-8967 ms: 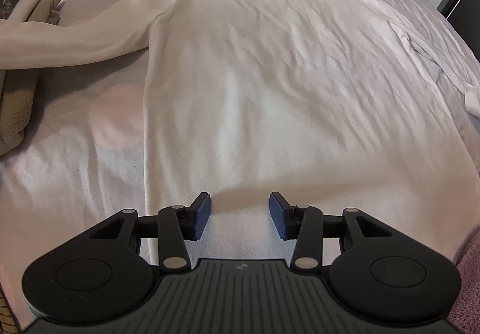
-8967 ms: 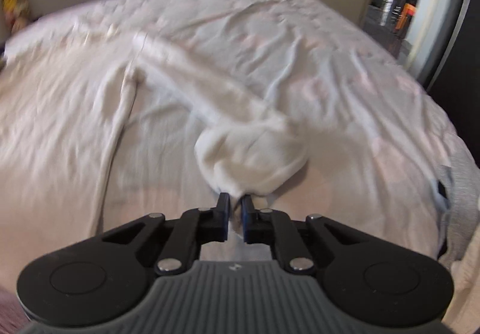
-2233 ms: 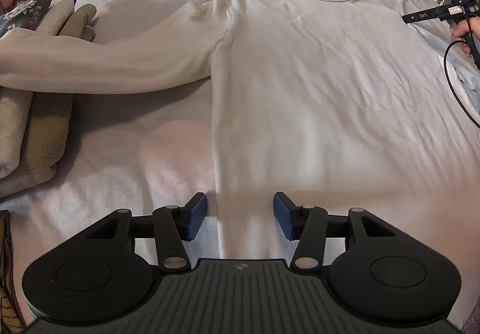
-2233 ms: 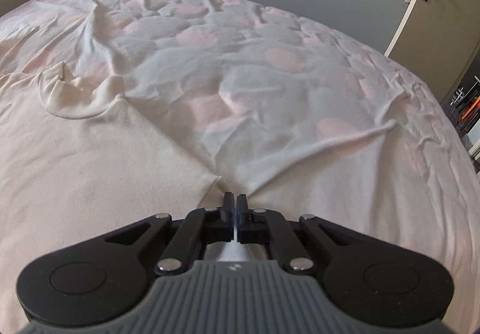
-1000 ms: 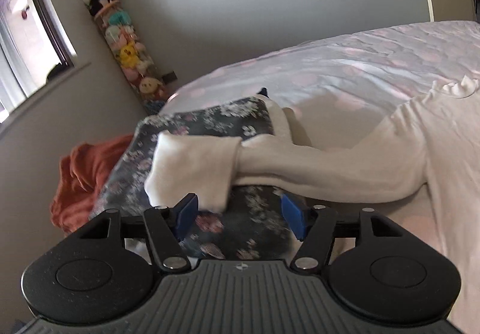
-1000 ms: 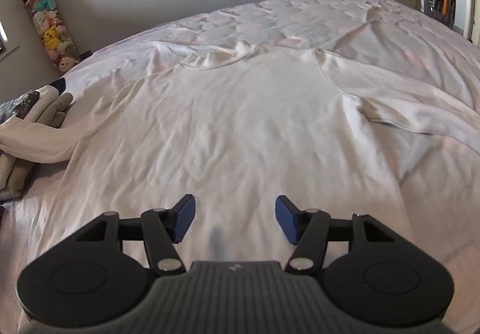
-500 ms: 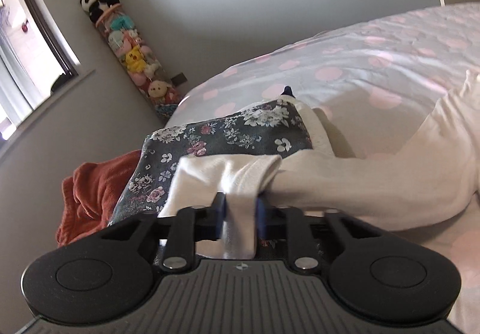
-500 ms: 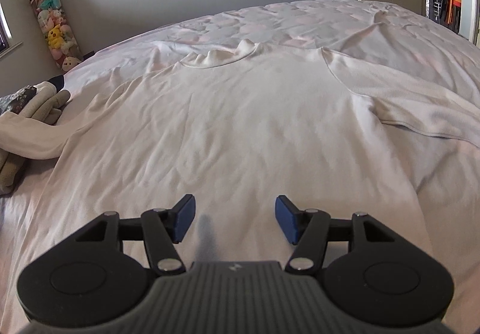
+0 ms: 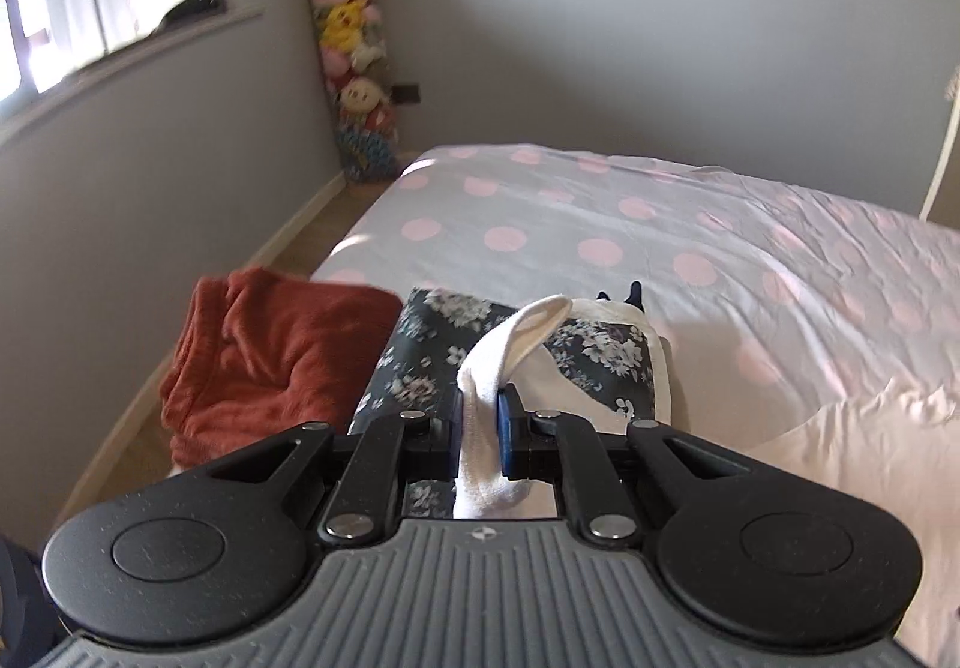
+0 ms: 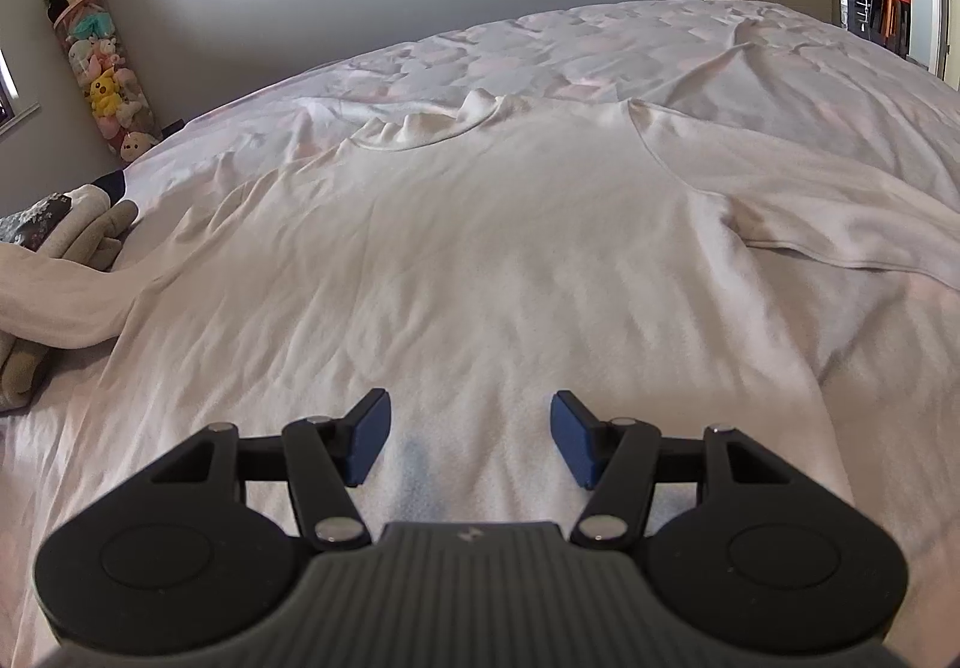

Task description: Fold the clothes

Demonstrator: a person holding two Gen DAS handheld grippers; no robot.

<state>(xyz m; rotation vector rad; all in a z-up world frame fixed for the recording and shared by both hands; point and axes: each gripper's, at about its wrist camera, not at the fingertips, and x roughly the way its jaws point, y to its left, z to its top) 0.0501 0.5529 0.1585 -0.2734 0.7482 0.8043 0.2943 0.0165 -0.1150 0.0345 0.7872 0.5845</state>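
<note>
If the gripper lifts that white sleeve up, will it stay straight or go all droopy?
Probably droopy: the sleeve already bends in a soft loop above the left gripper. It likely weighs little and will drag the wrinkly white shirt along.

Left wrist view: low at the bed's (image 9: 600, 224) side edge, close over the floral stack (image 9: 432, 344), facing the window corner.
Right wrist view: above the white top (image 10: 480, 260), facing the far wall.
Shared: plush-toy column (image 9: 354, 50) (image 10: 102, 68), floral stack (image 10: 36, 212), bed.
</note>
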